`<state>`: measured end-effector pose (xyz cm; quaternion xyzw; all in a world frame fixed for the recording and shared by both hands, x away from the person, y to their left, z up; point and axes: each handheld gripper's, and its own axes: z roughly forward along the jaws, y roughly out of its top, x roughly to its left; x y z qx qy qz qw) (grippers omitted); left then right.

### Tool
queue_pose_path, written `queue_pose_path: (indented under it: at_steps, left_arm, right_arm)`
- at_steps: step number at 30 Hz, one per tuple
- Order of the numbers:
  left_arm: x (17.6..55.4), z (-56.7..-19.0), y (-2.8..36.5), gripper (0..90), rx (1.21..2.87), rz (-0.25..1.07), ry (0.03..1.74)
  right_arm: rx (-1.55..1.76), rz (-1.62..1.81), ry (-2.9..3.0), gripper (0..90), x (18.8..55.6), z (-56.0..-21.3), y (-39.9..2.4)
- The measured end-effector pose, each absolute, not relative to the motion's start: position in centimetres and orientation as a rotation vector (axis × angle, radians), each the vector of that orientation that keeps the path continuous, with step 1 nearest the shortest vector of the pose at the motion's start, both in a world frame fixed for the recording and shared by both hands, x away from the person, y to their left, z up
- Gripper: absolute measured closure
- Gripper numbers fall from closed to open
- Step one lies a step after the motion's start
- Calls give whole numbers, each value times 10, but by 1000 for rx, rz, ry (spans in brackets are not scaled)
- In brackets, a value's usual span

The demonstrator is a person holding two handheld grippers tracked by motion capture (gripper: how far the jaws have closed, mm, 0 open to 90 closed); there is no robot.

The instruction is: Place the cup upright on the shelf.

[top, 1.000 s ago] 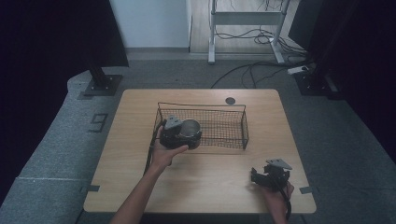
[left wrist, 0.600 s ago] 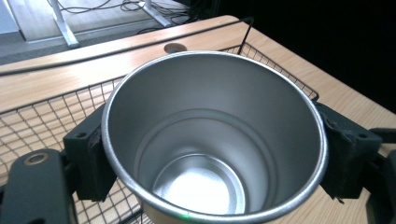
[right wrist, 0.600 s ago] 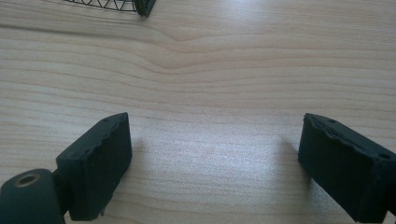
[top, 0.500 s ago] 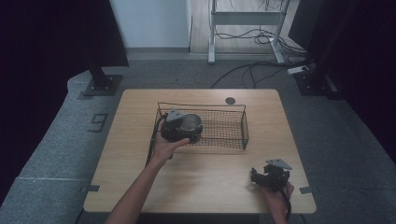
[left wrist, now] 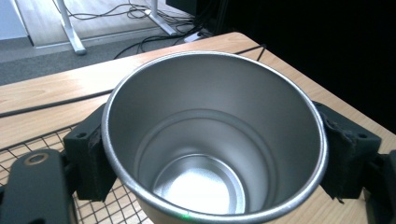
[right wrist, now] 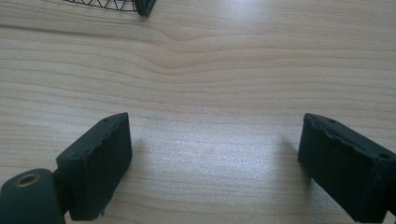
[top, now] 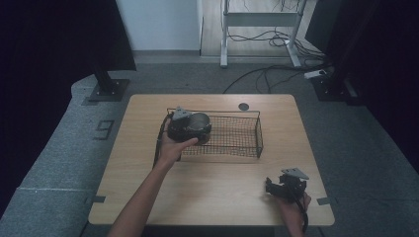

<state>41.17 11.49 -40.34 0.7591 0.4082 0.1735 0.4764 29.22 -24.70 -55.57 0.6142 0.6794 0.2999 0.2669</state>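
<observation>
A shiny steel cup (left wrist: 210,154) sits upright and empty between the black pads (left wrist: 88,158) of my left gripper (left wrist: 215,156), which is shut on it. From above, the left gripper (top: 190,127) holds the cup (top: 200,121) over the left end of a black wire basket (top: 258,134). The basket's mesh (left wrist: 109,207) shows below the cup. My right gripper (top: 276,186) rests near the table's front right corner. Its jaws stand wide open (right wrist: 212,158) over bare wood, with nothing between them.
The basket stands in the middle of the wooden table (top: 217,197), and its corner (right wrist: 140,5) lies just ahead of the right gripper. A round grommet (top: 243,106) sits near the far edge. Beyond the table are a dark stand base (top: 106,89) and floor cables (top: 276,69).
My left hand has carried the cup up and farther away, over the basket's left end. The right gripper has stayed in place.
</observation>
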Motion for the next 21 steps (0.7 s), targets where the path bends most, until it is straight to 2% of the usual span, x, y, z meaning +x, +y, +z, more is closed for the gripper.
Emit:
queue_pose_path:
  at_steps: [21]
  left_arm:
    - [430, -398, 116, 156, 1846, 405, 1011]
  right_arm:
    - [1658, 810, 1835, 98, 292, -556, -247]
